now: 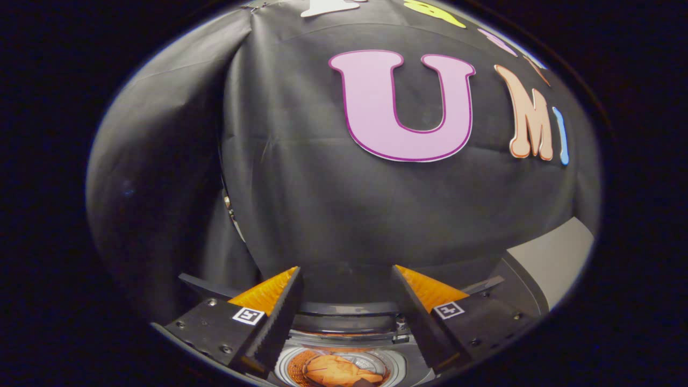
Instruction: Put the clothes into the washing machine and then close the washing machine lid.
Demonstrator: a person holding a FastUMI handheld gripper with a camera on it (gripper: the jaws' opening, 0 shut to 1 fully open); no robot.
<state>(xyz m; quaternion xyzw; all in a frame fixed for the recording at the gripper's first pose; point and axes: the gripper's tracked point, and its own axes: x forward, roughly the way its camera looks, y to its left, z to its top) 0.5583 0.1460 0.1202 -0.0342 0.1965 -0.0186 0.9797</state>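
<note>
My gripper (346, 274) is open, with a wide gap and nothing between its fingers. Below and between the fingers lies the round drum opening of the washing machine (398, 359). An orange garment (338, 371) sits inside the drum. The machine's dark lid (344, 307) stands raised just beyond the opening, behind the fingers. The fingers hang above the machine's top and touch nothing.
The black cloth wall (344, 204) hangs close behind the machine. A pale grey panel (553, 258) shows to the right, past the right finger. A dark fold of the cloth falls on the left.
</note>
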